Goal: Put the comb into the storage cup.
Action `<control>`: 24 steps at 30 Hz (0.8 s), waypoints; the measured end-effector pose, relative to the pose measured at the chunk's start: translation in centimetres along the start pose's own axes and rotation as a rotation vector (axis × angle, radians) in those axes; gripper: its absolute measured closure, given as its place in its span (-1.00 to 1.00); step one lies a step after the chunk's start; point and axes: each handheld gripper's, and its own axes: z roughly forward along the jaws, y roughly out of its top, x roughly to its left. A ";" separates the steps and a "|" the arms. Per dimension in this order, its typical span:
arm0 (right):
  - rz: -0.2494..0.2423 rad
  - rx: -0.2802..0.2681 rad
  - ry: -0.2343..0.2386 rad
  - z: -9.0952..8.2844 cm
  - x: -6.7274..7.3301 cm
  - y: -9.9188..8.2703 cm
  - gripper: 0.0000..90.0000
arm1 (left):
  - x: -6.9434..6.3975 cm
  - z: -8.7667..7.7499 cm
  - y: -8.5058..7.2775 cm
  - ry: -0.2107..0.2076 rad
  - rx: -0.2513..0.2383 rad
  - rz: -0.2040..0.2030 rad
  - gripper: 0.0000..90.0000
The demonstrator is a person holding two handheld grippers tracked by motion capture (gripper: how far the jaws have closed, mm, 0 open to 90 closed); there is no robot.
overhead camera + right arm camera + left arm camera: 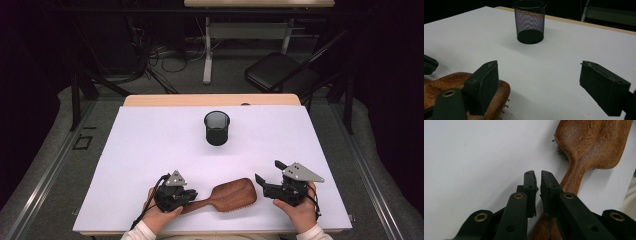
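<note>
My left claw (537, 182) sits nearly closed over the hairbrush (227, 195) handle at the worktop's (150, 140) near edge, gripping nothing; my right claw (539, 85) gapes wide, empty.

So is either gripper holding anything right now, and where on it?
Nothing is held: the left gripper has its nearly shut jaws above the hairbrush handle, not on it; the right gripper is open.

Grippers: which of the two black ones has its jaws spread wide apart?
The right gripper, beside the head of the brown wooden hairbrush, stands wide open with nothing between its jaws. The left gripper, over the brush's handle, shows only a narrow gap.
</note>
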 end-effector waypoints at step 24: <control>-0.003 0.002 0.003 0.0 0.0 0.0 -0.65 | -0.1 -0.6 0.5 -0.021 -0.058 -0.010 0.04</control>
